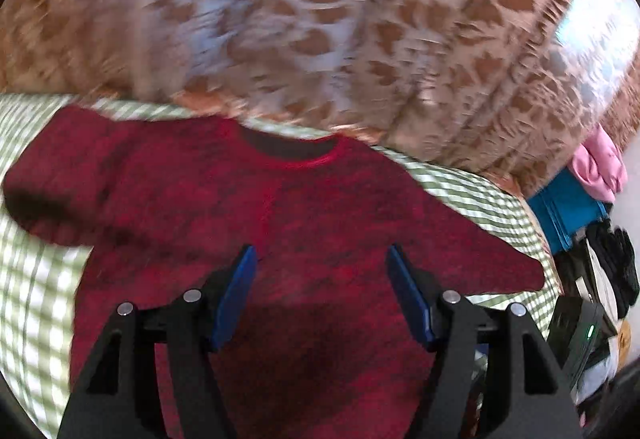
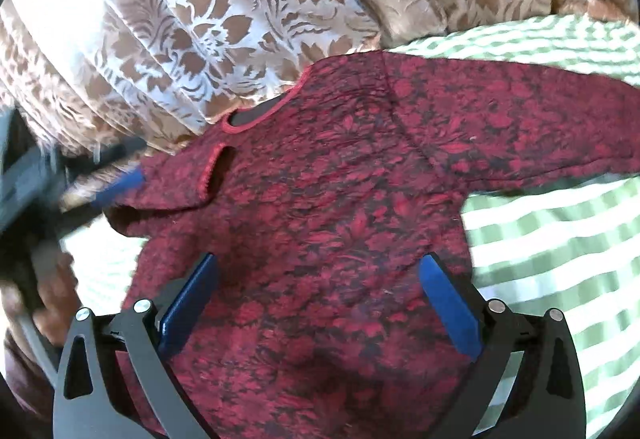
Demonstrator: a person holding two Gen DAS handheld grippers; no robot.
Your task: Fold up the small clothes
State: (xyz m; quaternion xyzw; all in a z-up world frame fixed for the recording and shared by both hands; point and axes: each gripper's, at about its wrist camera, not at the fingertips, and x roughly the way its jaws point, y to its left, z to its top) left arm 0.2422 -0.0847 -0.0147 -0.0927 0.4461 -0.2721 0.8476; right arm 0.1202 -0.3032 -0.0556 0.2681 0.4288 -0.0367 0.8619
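A: Left gripper (image 1: 322,259) status?
B: Jaws apart, roughly mid-width, nothing btwn pads. Over the red top (image 1: 256,223), not touching it as far as I can tell.
A: Right gripper (image 2: 320,267)?
B: Wide apart, empty, above same top.
A: Garment posn?
B: Flat on green-checked sheet (image 2: 560,239), neckline (image 2: 256,115) twd 11 o'clock in right view, sleeve out to 2 o'clock. Floral curtain (image 2: 240,19) behind.

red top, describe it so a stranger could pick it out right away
On the green-and-white checked sheet, below the brown floral curtain, lies the red top with sleeves spread. Its dark red floral pattern and bright red neckline trim mark it out.
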